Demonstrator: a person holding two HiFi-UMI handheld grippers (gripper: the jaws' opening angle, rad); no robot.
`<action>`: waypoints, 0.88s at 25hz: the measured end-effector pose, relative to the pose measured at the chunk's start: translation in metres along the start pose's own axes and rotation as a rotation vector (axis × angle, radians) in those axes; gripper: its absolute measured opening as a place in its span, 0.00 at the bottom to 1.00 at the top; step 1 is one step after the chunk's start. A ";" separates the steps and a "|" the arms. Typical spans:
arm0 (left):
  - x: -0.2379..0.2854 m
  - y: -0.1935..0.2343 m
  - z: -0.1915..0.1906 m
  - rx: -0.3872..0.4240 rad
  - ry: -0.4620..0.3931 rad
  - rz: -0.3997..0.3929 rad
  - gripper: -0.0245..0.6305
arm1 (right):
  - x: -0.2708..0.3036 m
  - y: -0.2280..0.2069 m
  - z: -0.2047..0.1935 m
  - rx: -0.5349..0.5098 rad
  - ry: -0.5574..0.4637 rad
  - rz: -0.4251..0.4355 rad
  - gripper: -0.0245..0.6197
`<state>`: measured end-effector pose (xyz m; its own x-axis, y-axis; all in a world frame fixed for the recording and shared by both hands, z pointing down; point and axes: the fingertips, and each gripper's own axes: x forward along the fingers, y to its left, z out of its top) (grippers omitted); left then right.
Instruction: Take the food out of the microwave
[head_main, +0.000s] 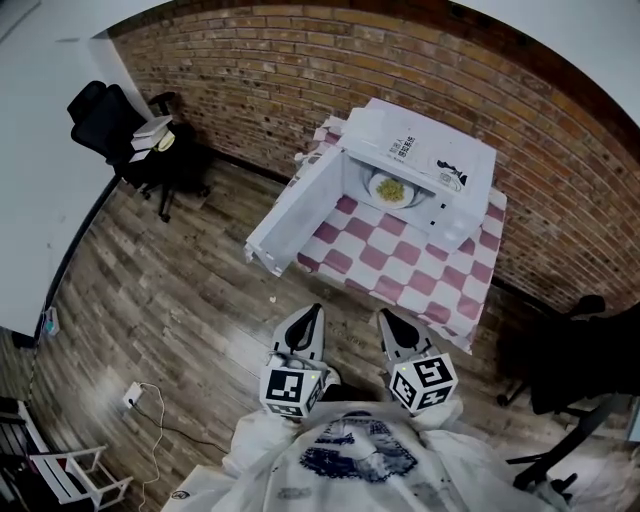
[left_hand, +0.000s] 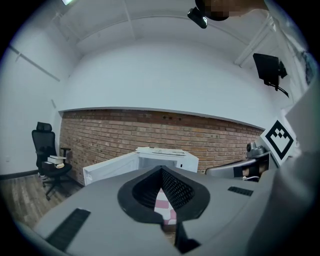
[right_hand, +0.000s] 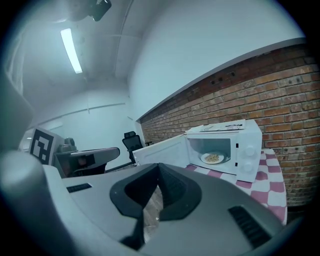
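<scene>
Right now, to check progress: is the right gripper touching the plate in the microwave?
Apart. The head view shows the right gripper over the floor, short of the table, with the plate inside the microwave.

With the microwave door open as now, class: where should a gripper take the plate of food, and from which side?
Probably the near rim of the plate, from the open front: it lies flat inside the microwave, whose walls close every other side.
</scene>
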<state>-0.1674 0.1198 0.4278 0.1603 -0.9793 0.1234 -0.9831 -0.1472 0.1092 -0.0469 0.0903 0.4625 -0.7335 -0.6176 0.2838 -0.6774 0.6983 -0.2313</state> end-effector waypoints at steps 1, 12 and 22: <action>0.003 0.008 0.000 0.000 0.002 -0.009 0.05 | 0.007 0.003 0.001 0.002 0.002 -0.009 0.06; 0.029 0.047 -0.009 -0.027 0.034 -0.094 0.05 | 0.044 0.005 0.000 0.020 0.035 -0.107 0.06; 0.049 0.050 -0.006 -0.012 0.040 -0.126 0.05 | 0.054 -0.010 0.005 0.039 0.025 -0.150 0.06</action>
<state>-0.2079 0.0655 0.4456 0.2857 -0.9469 0.1476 -0.9539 -0.2663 0.1382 -0.0796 0.0481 0.4756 -0.6225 -0.7044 0.3411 -0.7814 0.5838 -0.2205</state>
